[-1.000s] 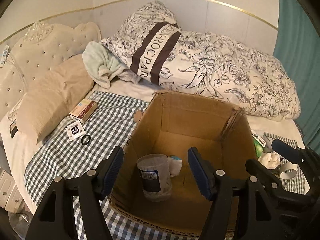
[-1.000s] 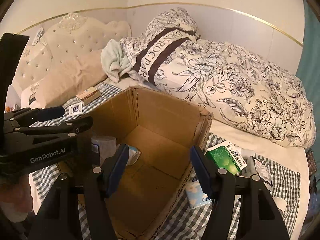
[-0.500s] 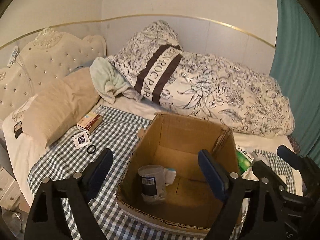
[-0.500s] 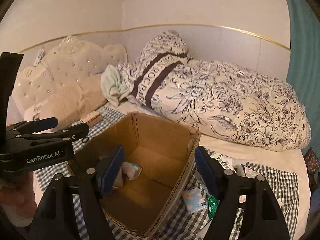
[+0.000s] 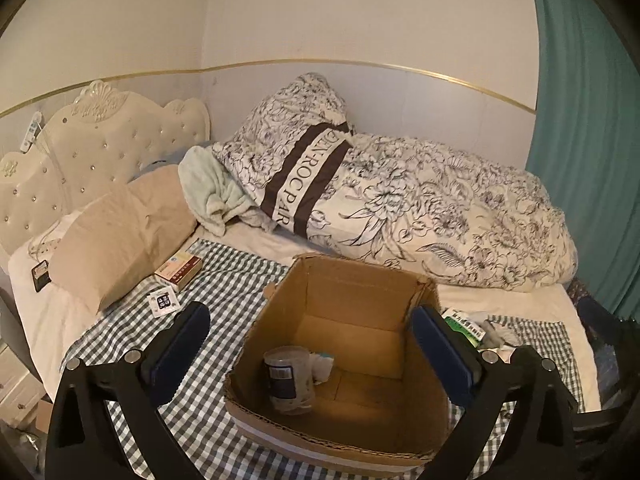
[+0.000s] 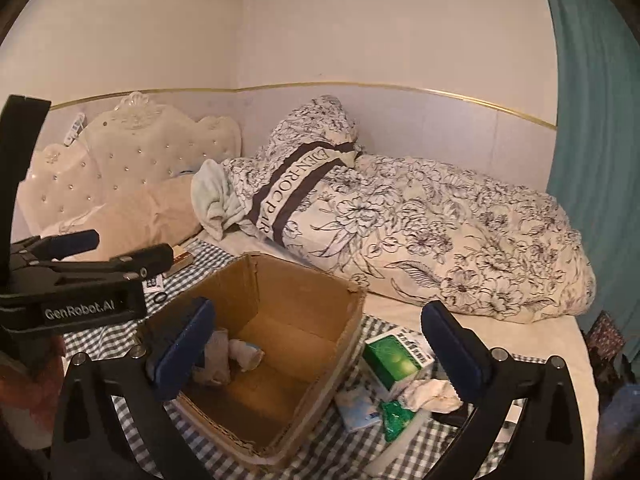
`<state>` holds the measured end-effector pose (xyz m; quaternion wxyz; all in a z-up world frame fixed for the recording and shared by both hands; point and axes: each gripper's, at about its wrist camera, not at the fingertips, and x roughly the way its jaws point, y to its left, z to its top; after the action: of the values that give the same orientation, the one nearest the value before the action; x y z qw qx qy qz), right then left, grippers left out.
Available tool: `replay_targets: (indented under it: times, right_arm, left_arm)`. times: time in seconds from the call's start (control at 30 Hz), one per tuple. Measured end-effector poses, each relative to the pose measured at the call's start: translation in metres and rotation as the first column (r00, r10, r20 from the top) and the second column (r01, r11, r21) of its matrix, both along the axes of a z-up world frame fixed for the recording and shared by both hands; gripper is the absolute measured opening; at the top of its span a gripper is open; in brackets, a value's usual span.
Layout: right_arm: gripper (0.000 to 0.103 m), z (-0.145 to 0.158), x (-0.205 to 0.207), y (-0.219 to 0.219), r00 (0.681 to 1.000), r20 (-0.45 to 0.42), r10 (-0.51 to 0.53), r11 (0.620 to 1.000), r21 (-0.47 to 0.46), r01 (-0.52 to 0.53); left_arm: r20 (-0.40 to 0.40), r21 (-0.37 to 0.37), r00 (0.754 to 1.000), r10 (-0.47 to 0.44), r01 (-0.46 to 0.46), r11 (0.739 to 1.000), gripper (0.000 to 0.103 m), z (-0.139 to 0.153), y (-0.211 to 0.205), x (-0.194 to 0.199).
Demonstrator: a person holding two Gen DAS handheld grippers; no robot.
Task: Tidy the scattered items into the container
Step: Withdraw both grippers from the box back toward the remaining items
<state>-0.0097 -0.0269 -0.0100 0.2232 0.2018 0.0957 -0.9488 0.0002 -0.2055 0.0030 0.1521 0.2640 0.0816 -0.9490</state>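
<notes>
Currently: Selecting the Next Item for the Box

Both tools are empty. The left gripper [image 5: 310, 344] hangs above the cardboard box [image 5: 352, 280] with its jaws wide apart, gripping nothing. The right gripper [image 6: 324, 344] is likewise spread wide and empty, positioned over the box's right wall.

Box contents: a clear plastic cup [image 5: 287, 378] with a dark label stands near the front left corner, with a crumpled white wad [image 5: 322, 366] just beside it.

Items outstanding, right of the box on the checked cloth [image 5: 224, 280]:
- green carton [image 6: 396, 358], near the box wall
- crumpled tissue [image 6: 430, 392], touching the carton's near end
- pale blue packet [image 6: 356, 408] and a green wrapper [image 6: 394, 414], close together

Items outstanding, left of the box:
- flat orange-and-white box [image 5: 179, 270] beside the beige pillow [image 5: 124, 236]
- small white sachet [image 5: 162, 303], just in front of it

Recommended procedure: assign each tool the cluster on its own side. For the right tool, the green carton is probably the easiest pick; align the jaws across its narrow faces, descend until the pads bracket it, then close. Avoid trapping the tissue in the same grip. The flat packets likely need a shallow, edge-on approach, since the soft bedding will yield under pressure.
</notes>
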Motion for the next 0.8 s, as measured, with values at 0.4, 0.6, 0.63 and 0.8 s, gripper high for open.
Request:
replay_targets:
  times: [0.4,0.6,0.63,0.8]
  right_arm:
    - [0.103,0.016,0.012,0.046,0.995,-0.051,-0.088,0.996,0.009,0.089]
    - [0.103,0.024,0.019,0.070,0.988,-0.090,-0.128,0.992,0.002,0.129]
    - [0.103,0.025,0.020,0.075,0.986,-0.095,-0.137,0.991,-0.004,0.137]
    - [0.103,0.028,0.025,0.100,0.972,-0.153,-0.178,0.984,-0.023,0.177]
  left_arm:
    - [-0.013,-0.005,0.997,-0.076,0.076,0.997,0.103,0.009,0.041,-0.002]
    - [-0.015,-0.039,0.991,-0.136,0.135,0.990,0.103,0.011,0.066,-0.002]
    - [-0.011,-0.044,0.990,-0.142,0.141,0.989,0.103,0.011,0.070,-0.002]
    - [-0.034,-0.028,0.987,-0.160,0.159,0.987,0.103,0.009,0.079,-0.003]
